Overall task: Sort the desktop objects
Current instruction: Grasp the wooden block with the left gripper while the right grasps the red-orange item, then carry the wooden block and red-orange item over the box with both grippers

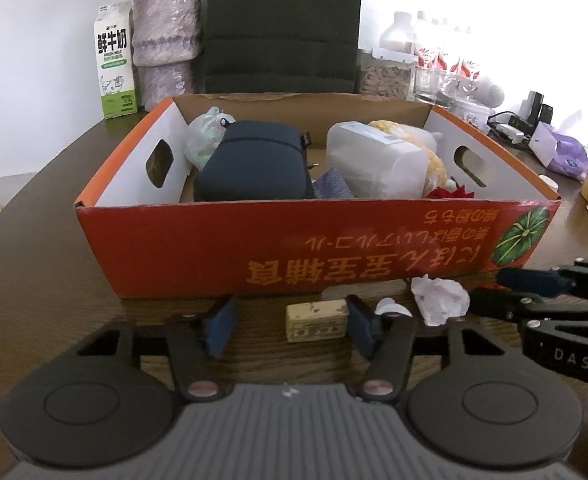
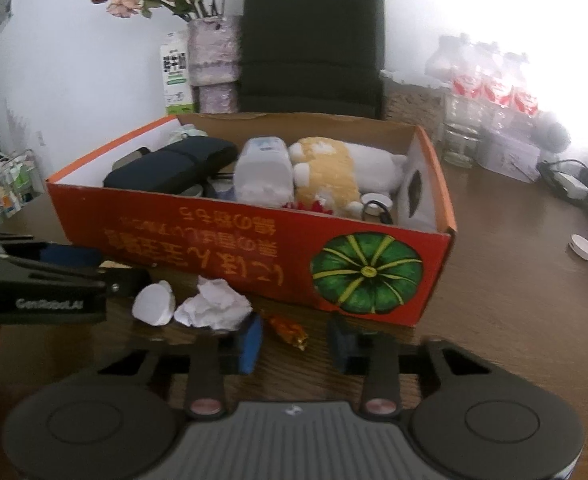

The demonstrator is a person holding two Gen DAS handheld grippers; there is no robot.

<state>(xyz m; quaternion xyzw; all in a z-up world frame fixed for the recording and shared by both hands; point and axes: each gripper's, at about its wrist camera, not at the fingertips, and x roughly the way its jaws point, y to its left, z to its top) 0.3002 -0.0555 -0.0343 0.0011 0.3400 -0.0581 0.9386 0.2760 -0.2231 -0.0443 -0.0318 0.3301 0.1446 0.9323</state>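
We are seeing one worn cream eraser (image 1: 317, 321) on the table (image 1: 34, 280) before the orange box (image 1: 254, 248), inside our left gripper (image 1: 290, 325), whose spread jaws touch one end only. Our right gripper (image 2: 294, 340) is bracketing one orange-wrapped candy (image 2: 288, 329), unpinched.

Matt cardboard box (image 1: 254, 248), wood-grain table (image 1: 46, 280)

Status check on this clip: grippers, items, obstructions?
Left gripper open around cream rectangular eraser block. Right gripper open around orange-wrapped candy. Crumpled white paper beside; red cardboard box just ahead.
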